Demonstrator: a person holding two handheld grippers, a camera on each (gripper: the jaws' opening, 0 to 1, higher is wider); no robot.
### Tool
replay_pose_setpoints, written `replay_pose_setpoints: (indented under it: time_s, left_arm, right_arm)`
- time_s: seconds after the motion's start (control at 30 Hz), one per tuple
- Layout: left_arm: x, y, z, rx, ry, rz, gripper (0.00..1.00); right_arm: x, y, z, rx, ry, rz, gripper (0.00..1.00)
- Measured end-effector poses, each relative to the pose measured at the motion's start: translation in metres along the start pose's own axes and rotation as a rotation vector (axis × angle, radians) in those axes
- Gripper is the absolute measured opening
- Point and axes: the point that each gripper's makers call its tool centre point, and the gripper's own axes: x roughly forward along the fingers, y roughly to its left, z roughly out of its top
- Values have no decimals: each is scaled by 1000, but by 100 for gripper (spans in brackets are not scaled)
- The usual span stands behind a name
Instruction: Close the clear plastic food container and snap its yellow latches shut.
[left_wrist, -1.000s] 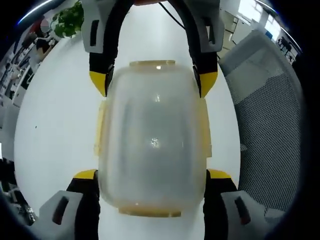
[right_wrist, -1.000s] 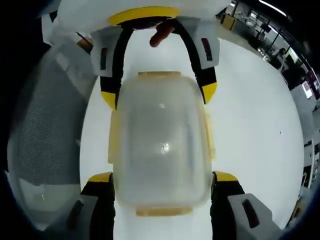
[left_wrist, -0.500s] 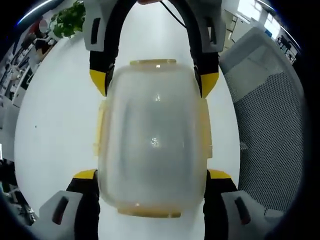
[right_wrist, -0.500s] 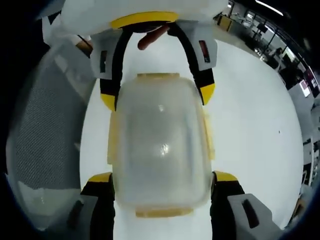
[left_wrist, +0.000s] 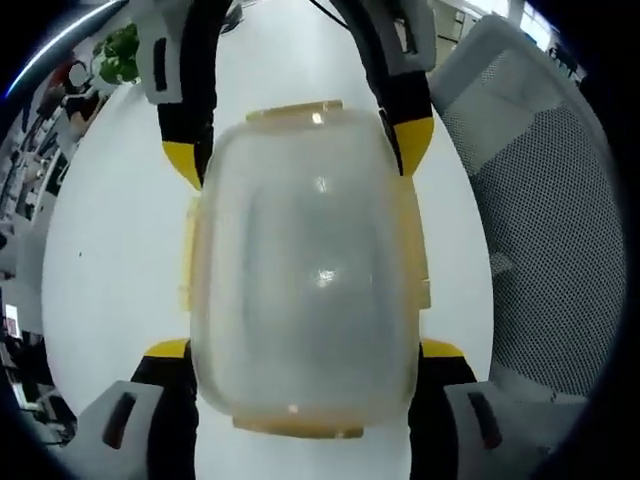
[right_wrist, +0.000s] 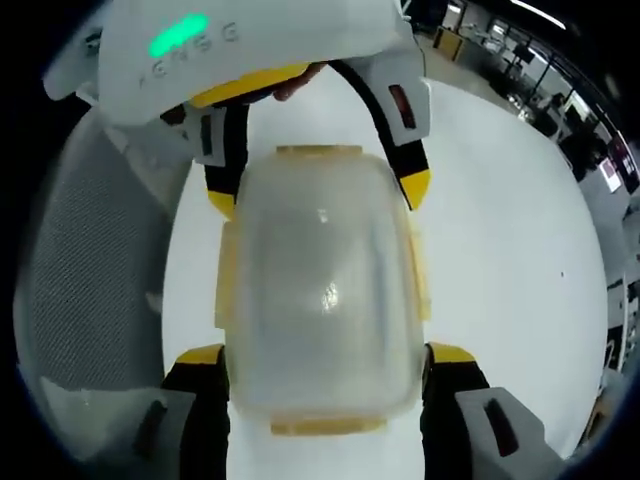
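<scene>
The clear plastic container (left_wrist: 305, 260) (right_wrist: 320, 280) lies lid-up on the white table (left_wrist: 105, 240), its lid resting on the base. Yellow latches line its long sides (left_wrist: 187, 255) (right_wrist: 224, 275) and its ends (left_wrist: 295, 110) (right_wrist: 318, 151), folded against the box. My left gripper (left_wrist: 305, 350) straddles one end, yellow tips touching both sides. My right gripper (right_wrist: 325, 355) straddles the opposite end the same way. Each faces the other: the right gripper (left_wrist: 298, 150) reaches in from the top of the left gripper view, and the left gripper (right_wrist: 318, 190) from the top of the right gripper view.
A grey mesh office chair (left_wrist: 540, 200) (right_wrist: 90, 260) stands close beside the table's edge. A green plant (left_wrist: 118, 50) and office furniture sit far off past the table. Bare white tabletop (right_wrist: 500, 230) stretches away on the side opposite the chair.
The left gripper has tipped up: its white top with a green light now shows in the right gripper view. The container has stayed between both pairs of jaws.
</scene>
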Motion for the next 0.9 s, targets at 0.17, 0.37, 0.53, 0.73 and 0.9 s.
replay_pose_setpoints:
  time_s: [0.17, 0.37, 0.53, 0.73, 0.9]
  left_arm:
    - [-1, -4, -7, 0, -4, -2, 87]
    - [-5, -10, -20, -11, 6, 1, 87]
    - [-7, -11, -32, -10, 7, 1, 88]
    - [-12, -13, -48, -12, 8, 3, 88]
    - [-15, -14, -61, -19, 12, 4, 88]
  right_arm:
    - [3, 4, 7, -10, 7, 1, 79]
    - [7, 7, 20, -21, 9, 3, 79]
    - [12, 9, 31, -17, 5, 1, 79]
    - [17, 11, 46, -17, -3, 1, 79]
    - [22, 11, 59, -22, -9, 3, 79]
